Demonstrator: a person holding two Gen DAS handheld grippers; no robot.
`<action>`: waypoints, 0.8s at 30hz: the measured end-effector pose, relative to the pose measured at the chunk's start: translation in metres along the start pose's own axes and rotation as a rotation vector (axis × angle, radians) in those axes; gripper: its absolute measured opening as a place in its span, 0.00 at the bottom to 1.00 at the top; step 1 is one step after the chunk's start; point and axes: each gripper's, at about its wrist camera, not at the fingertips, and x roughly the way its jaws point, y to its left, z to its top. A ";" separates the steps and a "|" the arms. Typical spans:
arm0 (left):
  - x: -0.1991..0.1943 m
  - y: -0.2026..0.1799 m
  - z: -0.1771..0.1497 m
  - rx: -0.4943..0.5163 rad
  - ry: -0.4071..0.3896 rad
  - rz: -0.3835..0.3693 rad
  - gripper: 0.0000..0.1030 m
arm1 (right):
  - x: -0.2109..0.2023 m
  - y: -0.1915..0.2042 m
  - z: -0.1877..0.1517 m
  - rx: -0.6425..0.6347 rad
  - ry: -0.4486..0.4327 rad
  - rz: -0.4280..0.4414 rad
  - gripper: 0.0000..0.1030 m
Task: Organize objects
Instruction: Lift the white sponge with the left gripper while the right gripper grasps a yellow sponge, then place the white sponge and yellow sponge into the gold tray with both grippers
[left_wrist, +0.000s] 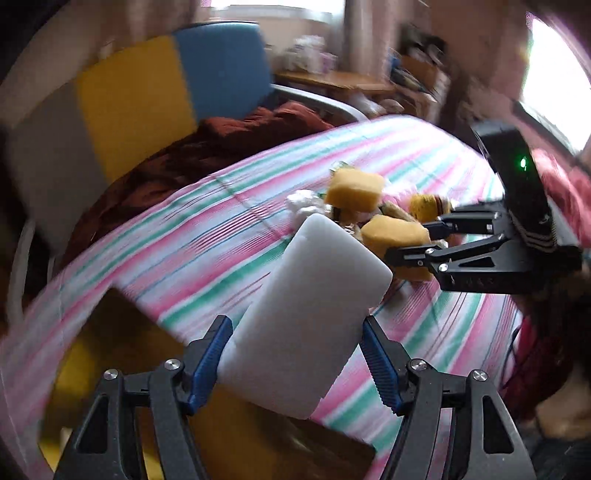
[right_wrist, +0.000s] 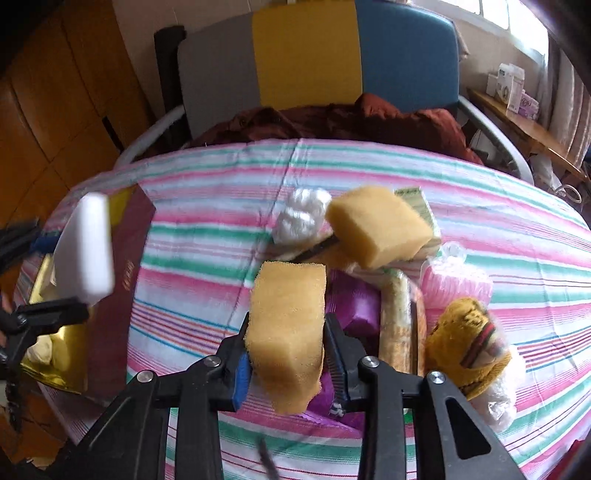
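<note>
My left gripper (left_wrist: 297, 328) is shut on a white foam block (left_wrist: 306, 314) and holds it above the striped bed near an open box; the block also shows in the right wrist view (right_wrist: 86, 247). My right gripper (right_wrist: 286, 332) is shut on a yellow sponge (right_wrist: 288, 332), lifted over a pile of objects; this gripper (left_wrist: 410, 242) and sponge (left_wrist: 395, 232) also show in the left wrist view. A second yellow sponge (right_wrist: 380, 225) lies on the pile.
The pile holds a white knitted item (right_wrist: 301, 216), a purple packet (right_wrist: 356, 299), a pink bagged item (right_wrist: 458, 280), a yellow striped plush (right_wrist: 469, 339) and a carton (right_wrist: 417, 201). A maroon box with gold lining (right_wrist: 118, 280) stands at the left. A brown blanket (right_wrist: 332, 118) lies by the headboard.
</note>
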 end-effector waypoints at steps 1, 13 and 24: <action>-0.008 0.005 -0.006 -0.044 -0.013 0.012 0.69 | -0.004 0.002 0.000 0.000 -0.019 0.011 0.33; -0.109 0.087 -0.136 -0.534 -0.154 0.224 0.71 | -0.041 0.071 0.006 -0.036 -0.121 0.185 0.33; -0.152 0.122 -0.207 -0.716 -0.246 0.351 0.74 | -0.043 0.202 0.001 -0.246 -0.082 0.284 0.33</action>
